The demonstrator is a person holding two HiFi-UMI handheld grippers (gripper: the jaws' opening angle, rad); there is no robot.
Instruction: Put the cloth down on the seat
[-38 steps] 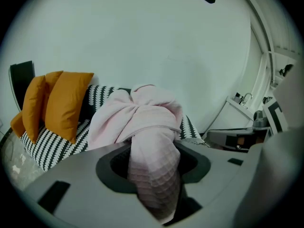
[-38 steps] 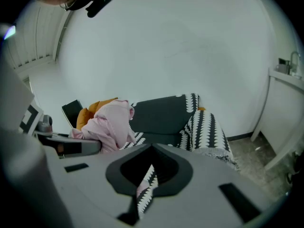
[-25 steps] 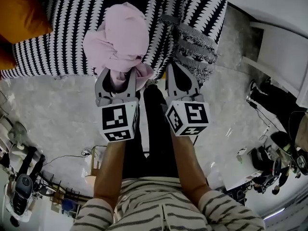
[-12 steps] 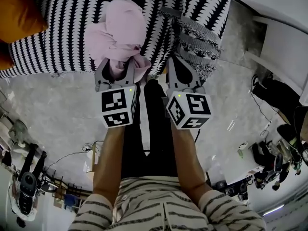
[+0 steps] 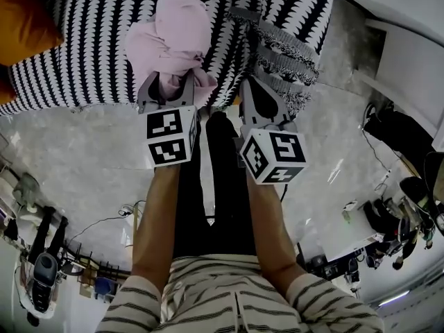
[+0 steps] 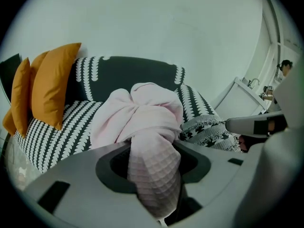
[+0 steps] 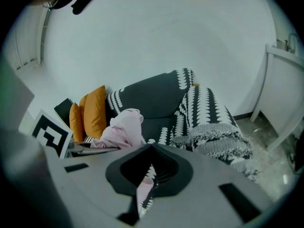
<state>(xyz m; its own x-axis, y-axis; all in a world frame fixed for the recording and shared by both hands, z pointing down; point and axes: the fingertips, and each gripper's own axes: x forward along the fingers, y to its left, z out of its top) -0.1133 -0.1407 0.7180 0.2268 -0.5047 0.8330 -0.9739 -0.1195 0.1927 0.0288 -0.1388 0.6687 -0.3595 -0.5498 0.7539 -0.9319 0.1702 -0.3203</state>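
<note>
A bunched pink cloth (image 5: 173, 37) hangs over the front part of the black-and-white patterned sofa seat (image 5: 76, 54). My left gripper (image 5: 166, 92) is shut on the cloth's lower end. In the left gripper view the waffle-weave cloth (image 6: 147, 127) fills the gap between the jaws, with the seat (image 6: 71, 122) behind it. My right gripper (image 5: 258, 92) is just to the right, jaws together and holding nothing, near the sofa's front edge. From the right gripper view the cloth (image 7: 124, 127) shows to the left, above the seat.
Orange cushions (image 5: 24, 16) lie at the sofa's left end. A fringed patterned throw (image 5: 284, 47) drapes over the right arm, close to my right gripper. The floor (image 5: 76, 158) is pale marble. A white cabinet (image 5: 406, 68) stands at the right, with clutter along the floor edges.
Both grippers have moved forward toward the sofa, and the pink cloth has gone with the left one, farther over the seat. The grip is unchanged.
</note>
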